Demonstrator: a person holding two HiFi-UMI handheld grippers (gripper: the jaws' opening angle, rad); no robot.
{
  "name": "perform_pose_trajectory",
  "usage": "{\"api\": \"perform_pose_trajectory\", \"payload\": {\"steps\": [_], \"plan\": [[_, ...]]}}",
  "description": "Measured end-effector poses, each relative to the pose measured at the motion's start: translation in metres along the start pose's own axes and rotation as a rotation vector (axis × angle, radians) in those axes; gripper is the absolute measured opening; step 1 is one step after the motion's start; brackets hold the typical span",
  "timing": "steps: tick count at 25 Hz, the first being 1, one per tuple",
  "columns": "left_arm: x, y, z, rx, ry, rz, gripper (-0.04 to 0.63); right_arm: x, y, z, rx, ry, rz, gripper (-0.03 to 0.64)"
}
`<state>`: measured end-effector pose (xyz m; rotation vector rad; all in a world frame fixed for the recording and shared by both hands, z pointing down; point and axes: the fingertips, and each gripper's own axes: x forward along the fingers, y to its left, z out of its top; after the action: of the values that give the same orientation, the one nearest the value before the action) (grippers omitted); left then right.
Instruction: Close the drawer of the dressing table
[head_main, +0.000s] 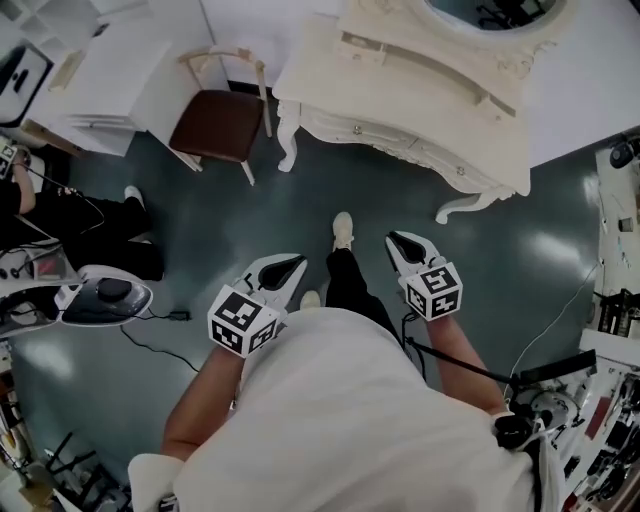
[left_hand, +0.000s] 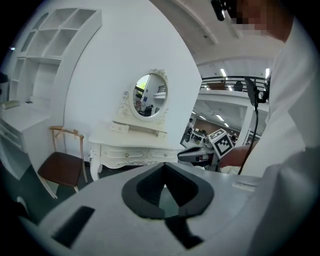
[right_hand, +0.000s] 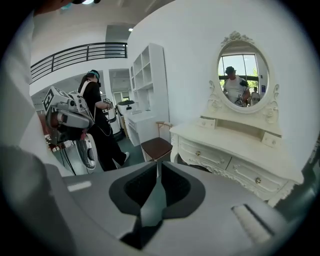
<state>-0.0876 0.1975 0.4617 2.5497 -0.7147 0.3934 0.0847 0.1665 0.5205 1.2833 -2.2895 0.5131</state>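
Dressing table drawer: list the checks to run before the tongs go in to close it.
1. Tongs free: ok. The left gripper has its tongs together on nothing. The right gripper has its tongs a slit apart, also empty.
2. Dressing table within reach: not ok. In the head view both grippers are short of it, with bare floor between.
3. An open drawer to push: cannot tell. The front drawers look flush in the right gripper view.
4. Approach clear: ok. The chair stands off to the table's left.
5. Tongs aimed at the table: ok. Both gripper views show it ahead.
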Motion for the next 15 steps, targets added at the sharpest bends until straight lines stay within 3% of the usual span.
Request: {"api": "perform_pose_trajectory", "payload": {"steps": [7,15], "plan": [[0.018,0.075,0.039,-0.053,-0.032,0.164,0.000,0.101,-0.073,0.054,-0.024,-0.002,0.052,0.025],[0.083,0.140,0.115,-0.097,-0.041,0.261,0.000,0.212,-0.183,0.127,-0.044,-0.008,0.070,0.029]]}}
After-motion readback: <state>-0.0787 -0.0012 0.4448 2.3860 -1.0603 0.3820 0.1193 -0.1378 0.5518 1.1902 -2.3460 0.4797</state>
